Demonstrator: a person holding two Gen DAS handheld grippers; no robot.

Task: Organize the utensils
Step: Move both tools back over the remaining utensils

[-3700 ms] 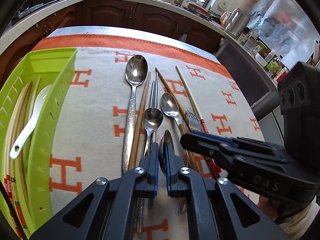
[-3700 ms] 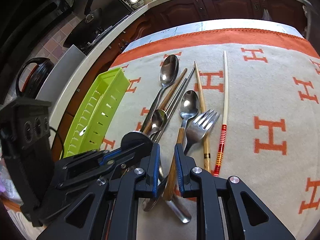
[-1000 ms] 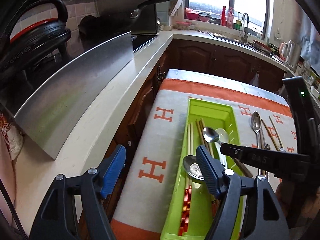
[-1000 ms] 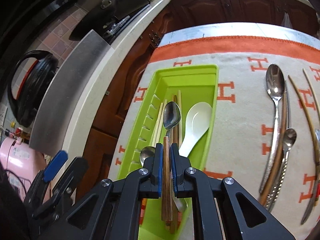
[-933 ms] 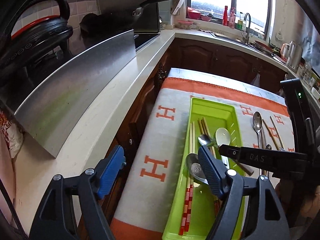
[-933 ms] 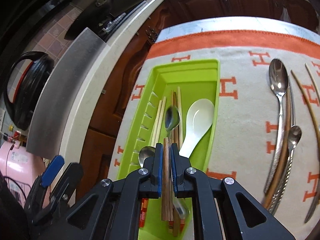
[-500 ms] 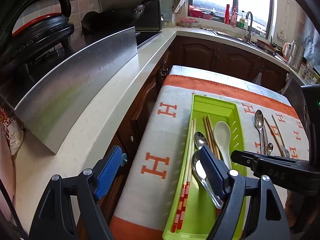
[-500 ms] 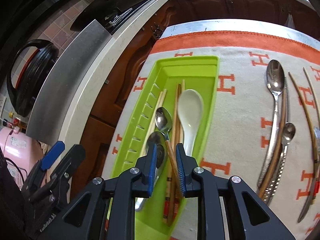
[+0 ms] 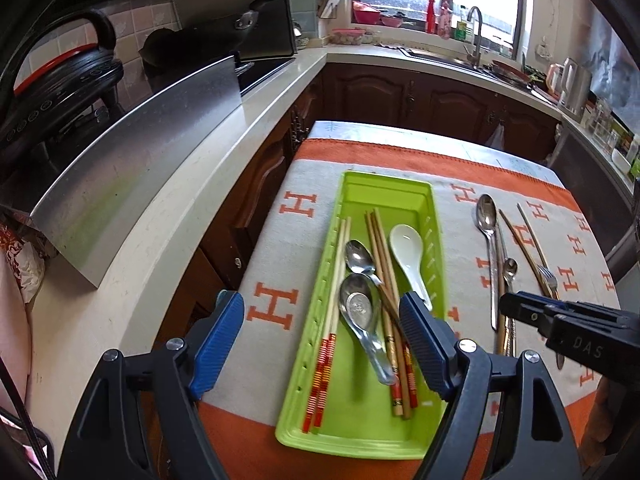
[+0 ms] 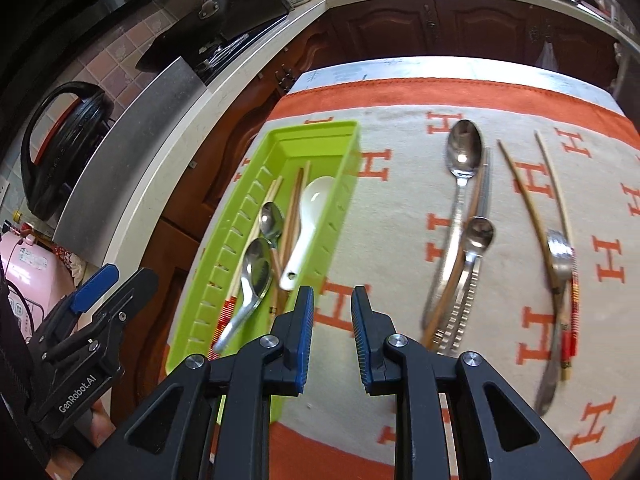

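A green tray (image 9: 434, 240) (image 10: 336, 184) on the H-patterned cloth holds two metal spoons (image 9: 360, 304) (image 10: 256, 272), a white spoon (image 9: 408, 252) (image 10: 308, 216) and several chopsticks (image 9: 332, 320). My left gripper (image 9: 320, 344) is wide open and empty above the tray's near end. My right gripper (image 10: 332, 320) is open and empty, over the cloth just right of the tray. On the cloth to the right lie a large spoon (image 10: 460, 176) (image 9: 488, 236), a small spoon (image 10: 476, 248), loose chopsticks (image 10: 524, 196) and a fork (image 10: 560, 256).
A pale counter (image 9: 152, 248) with a steel splash panel (image 9: 132, 160) runs along the left. Dark cabinets (image 9: 420, 96) and a sink (image 9: 476, 52) lie beyond the table's far end. A pink appliance (image 10: 28, 272) stands at lower left.
My right gripper opened, left the wooden-handled spoon in the tray and moved right over the cloth. My left gripper stayed open above the tray, where it had let its spoon go.
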